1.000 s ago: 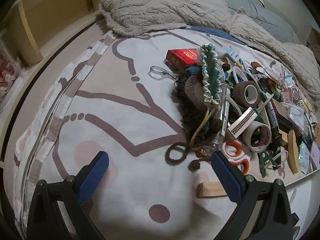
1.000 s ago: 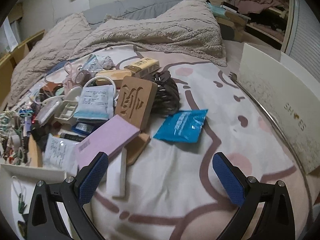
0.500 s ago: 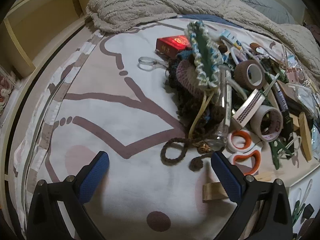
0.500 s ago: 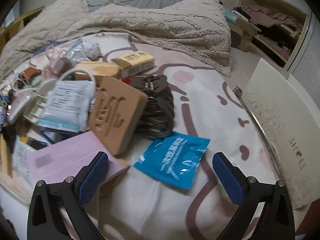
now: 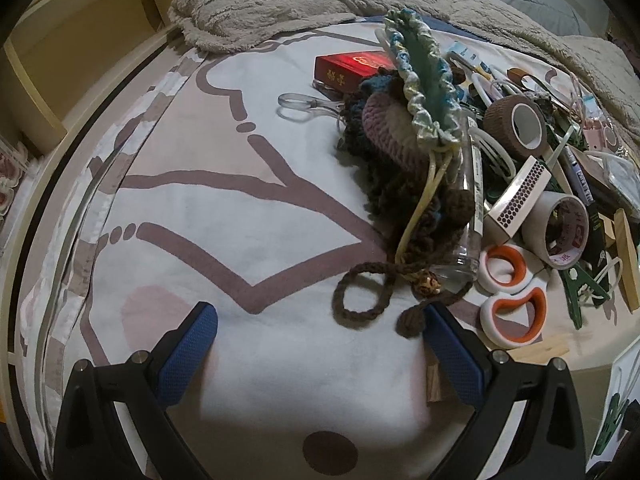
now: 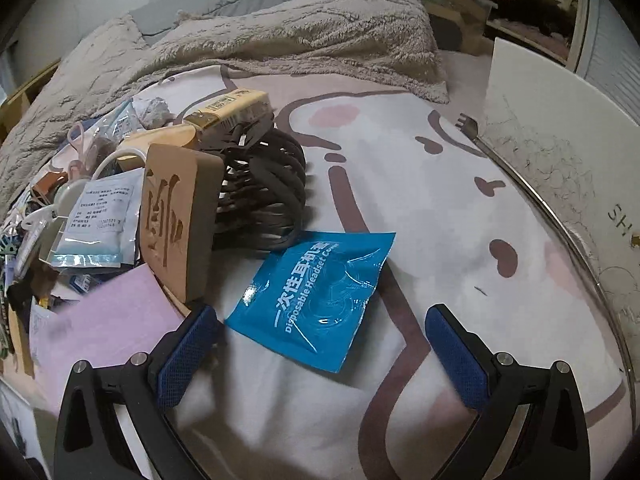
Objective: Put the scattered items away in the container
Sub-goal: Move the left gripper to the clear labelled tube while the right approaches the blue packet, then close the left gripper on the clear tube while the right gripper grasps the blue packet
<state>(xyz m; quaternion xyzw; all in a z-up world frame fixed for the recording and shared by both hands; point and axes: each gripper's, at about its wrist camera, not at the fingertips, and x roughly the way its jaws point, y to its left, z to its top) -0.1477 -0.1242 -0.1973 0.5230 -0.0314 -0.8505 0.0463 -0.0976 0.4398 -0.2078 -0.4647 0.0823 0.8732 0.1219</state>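
Observation:
A heap of small items lies on a patterned bedsheet. In the left wrist view my left gripper [image 5: 320,354] is open just short of a brown braided cord [image 5: 362,296], whose knotted end touches the right pad. Behind it are a knitted pouch [image 5: 394,136], a clear tube [image 5: 466,216], orange-and-white scissors [image 5: 510,296], tape rolls [image 5: 562,230] and a red box [image 5: 352,68]. In the right wrist view my right gripper [image 6: 320,350] is open around the near corner of a blue headset-cover packet [image 6: 320,300]. A carved wooden block [image 6: 176,220], a dark woven basket [image 6: 260,196] and a pink pad [image 6: 108,328] lie beside it.
A fuzzy beige blanket [image 6: 280,36] covers the far end of the bed. A white box lid [image 6: 560,152] and a metal fork [image 6: 468,126] stand along the right edge. A wooden shelf [image 5: 80,52] flanks the bed's left side. A white container edge [image 5: 624,396] shows at the lower right.
Both grippers have moved forward and lower toward the bed. The braided cord now sits at the left gripper's right pad; the blue packet now lies between the right gripper's fingers.

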